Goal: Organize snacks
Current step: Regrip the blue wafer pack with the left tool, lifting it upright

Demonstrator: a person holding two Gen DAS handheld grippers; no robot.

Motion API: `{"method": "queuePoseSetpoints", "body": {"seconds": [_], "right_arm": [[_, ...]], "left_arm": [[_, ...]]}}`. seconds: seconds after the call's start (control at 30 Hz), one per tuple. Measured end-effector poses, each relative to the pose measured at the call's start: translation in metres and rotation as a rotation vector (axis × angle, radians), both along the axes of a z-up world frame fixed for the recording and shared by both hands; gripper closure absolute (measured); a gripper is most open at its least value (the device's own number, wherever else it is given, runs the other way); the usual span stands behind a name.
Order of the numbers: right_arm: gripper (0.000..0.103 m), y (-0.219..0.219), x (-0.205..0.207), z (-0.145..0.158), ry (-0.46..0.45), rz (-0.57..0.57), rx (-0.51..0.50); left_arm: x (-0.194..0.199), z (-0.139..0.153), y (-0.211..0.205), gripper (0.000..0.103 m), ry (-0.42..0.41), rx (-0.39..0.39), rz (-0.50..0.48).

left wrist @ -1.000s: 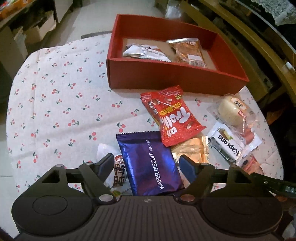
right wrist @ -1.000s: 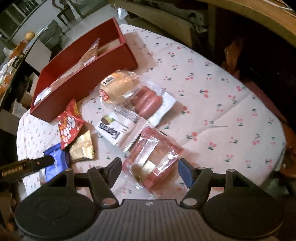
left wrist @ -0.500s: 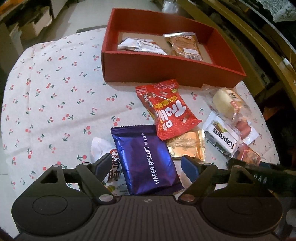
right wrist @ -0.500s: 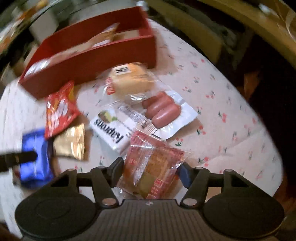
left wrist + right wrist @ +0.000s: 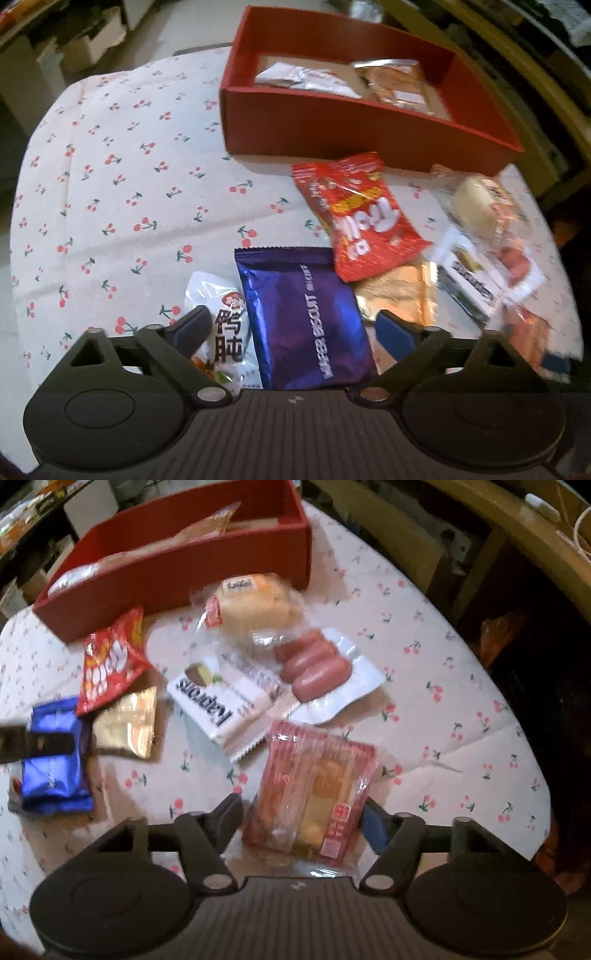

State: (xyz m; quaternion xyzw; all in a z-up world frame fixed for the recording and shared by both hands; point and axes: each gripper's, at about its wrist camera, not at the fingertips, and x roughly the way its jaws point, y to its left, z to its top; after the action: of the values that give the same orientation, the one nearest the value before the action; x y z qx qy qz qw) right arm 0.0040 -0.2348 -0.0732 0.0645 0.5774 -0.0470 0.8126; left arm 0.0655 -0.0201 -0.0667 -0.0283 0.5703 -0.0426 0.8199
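Note:
My left gripper (image 5: 293,328) points down over a purple wafer biscuit packet (image 5: 306,317) that lies between its fingers; its jaws are opening and the pads stand clear of the packet. One left finger sits over a white packet with Chinese characters (image 5: 221,317). My right gripper (image 5: 301,818) straddles a clear pink-red snack packet (image 5: 314,797) flat on the cloth; its jaws are opening a little, with a small gap at the left finger. The red box (image 5: 332,125) (image 5: 184,572) at the back holds two packets.
On the cherry-print cloth (image 5: 110,184) lie a red Trolli bag (image 5: 362,221), a gold packet (image 5: 399,295), a white Kaprons packet (image 5: 218,705), a wrapped bun (image 5: 255,605) and a sausage pack (image 5: 314,668). A wooden chair frame (image 5: 498,535) curves along the right.
The left jaws have spread wider around the purple packet. The right gripper rolled and shifted, so the pink-red packet now lies squarely between its fingers.

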Motion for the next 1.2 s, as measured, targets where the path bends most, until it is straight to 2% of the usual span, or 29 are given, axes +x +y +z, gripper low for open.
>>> {"method": "queuePoseSetpoints", "body": {"seconds": [0.03,0.07,0.13,0.27,0.37,0.47,0.53,0.6,0.67,0.7,0.9,1.0,1.07,1.2], "right_arm": [[0.039,0.001,0.000,0.001,-0.011,0.018,-0.007],[0.040,0.002,-0.001,0.003,-0.026,0.038,-0.006],[0.040,0.003,-0.001,0.003,-0.030,0.063,0.004],[0.040,0.007,-0.006,0.004,-0.048,0.125,0.018],[0.040,0.006,-0.012,0.009,-0.070,0.136,0.034],[0.040,0.004,-0.014,0.012,-0.086,0.141,0.054],[0.041,0.005,-0.017,0.014,-0.090,0.152,0.057],[0.040,0.006,-0.018,0.013,-0.086,0.159,0.060],[0.040,0.007,-0.017,0.012,-0.081,0.160,0.059],[0.040,0.007,-0.016,0.012,-0.080,0.161,0.059],[0.040,0.007,-0.017,0.012,-0.081,0.162,0.071],[0.040,0.006,-0.016,0.011,-0.081,0.161,0.076],[0.040,0.006,-0.016,0.012,-0.085,0.166,0.081],[0.040,0.010,-0.015,0.014,-0.096,0.182,0.082]], "left_arm": [[0.002,-0.003,-0.002,0.003,-0.002,0.010,0.014],[0.003,-0.006,-0.006,0.004,-0.007,0.029,0.022],[0.002,-0.011,-0.015,0.009,-0.013,0.088,0.013],[-0.010,-0.014,-0.024,0.020,-0.019,0.158,-0.049],[-0.020,-0.009,-0.020,0.032,-0.009,0.164,-0.083],[-0.027,-0.005,-0.009,0.038,0.011,0.120,-0.080],[-0.032,-0.001,-0.005,0.038,0.020,0.090,-0.079],[-0.038,0.000,-0.005,0.036,0.011,0.092,-0.088],[-0.040,-0.002,-0.010,0.020,0.010,0.110,-0.098],[-0.041,-0.003,-0.014,0.017,0.001,0.119,-0.108],[-0.033,-0.009,-0.027,0.017,0.000,0.158,-0.123],[-0.028,-0.005,-0.021,0.028,0.007,0.129,-0.118],[-0.026,0.000,-0.014,0.043,0.019,0.102,-0.113],[-0.026,0.002,-0.006,0.052,0.044,0.038,-0.104]]}}
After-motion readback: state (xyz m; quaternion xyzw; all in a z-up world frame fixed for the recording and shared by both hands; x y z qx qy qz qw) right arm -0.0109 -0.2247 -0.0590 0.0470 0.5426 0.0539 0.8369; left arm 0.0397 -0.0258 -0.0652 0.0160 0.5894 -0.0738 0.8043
